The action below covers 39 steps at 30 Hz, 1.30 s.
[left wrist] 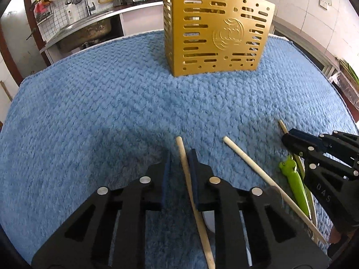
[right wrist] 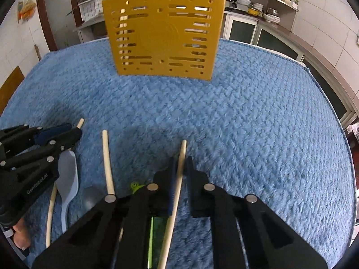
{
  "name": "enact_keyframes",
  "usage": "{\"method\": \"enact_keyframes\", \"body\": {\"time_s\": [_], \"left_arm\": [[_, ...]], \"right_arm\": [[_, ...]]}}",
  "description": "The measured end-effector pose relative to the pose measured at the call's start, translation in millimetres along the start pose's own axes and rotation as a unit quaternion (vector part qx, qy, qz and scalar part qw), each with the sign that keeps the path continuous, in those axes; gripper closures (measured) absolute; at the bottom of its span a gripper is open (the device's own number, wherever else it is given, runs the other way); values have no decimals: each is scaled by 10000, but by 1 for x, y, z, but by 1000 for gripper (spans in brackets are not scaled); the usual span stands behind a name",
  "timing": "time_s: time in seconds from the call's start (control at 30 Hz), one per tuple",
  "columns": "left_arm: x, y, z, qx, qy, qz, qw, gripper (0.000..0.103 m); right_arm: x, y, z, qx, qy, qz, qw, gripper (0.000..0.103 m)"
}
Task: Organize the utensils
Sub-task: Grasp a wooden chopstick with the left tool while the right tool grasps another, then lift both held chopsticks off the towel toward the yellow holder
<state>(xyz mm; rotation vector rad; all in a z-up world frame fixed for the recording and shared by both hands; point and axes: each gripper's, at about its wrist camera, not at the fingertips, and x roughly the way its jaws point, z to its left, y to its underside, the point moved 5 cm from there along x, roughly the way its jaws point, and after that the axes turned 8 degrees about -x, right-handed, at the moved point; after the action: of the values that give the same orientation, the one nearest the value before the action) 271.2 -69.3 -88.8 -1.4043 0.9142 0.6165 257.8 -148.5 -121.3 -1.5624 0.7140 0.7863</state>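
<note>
A gold slotted utensil holder [left wrist: 215, 31] [right wrist: 163, 35] stands at the far side of a blue cloth [left wrist: 89, 112]. My left gripper [left wrist: 180, 152] [right wrist: 75, 132] has a pale chopstick [left wrist: 182, 154] between its blue pads. The stick lies against the right pad, with a gap on its left, so the jaws are narrow but open. My right gripper [right wrist: 181, 159] [left wrist: 286, 137] is shut on another chopstick [right wrist: 182, 150], whose tip [left wrist: 281, 125] pokes out ahead. A third chopstick [left wrist: 246, 159] [right wrist: 107, 161] lies loose between the two grippers.
A green frog-headed utensil [left wrist: 291, 174] [right wrist: 134, 186] lies beside the right gripper. A pale rice paddle [right wrist: 68, 174] and a clear spoon [right wrist: 90, 198] lie by the left gripper. Chopsticks [right wrist: 123, 20] stand inside the holder. A kitchen sink [left wrist: 89, 31] and shelves [right wrist: 269, 4] lie beyond the table.
</note>
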Motion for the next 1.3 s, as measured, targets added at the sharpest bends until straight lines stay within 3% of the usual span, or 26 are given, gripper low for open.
{"method": "enact_keyframes", "body": {"time_s": [0.5, 0.87, 1.07, 1.3], "left_arm": [[-6, -2, 9, -271, 192, -24, 9994, 97], [-24, -6, 13, -371, 337, -260, 9984, 99], [-33, -6, 21, -518, 574, -487, 9958, 99], [-31, -1, 22, -554, 599, -467, 9956, 99]], "right_arm": [[1, -2, -15, 454, -374, -44, 9983, 96], [-12, -8, -24, 573, -569, -364, 9961, 97], [-25, -12, -30, 627, -605, -849, 9926, 97], [-22, -10, -32, 632, -637, -852, 9923, 97]]}}
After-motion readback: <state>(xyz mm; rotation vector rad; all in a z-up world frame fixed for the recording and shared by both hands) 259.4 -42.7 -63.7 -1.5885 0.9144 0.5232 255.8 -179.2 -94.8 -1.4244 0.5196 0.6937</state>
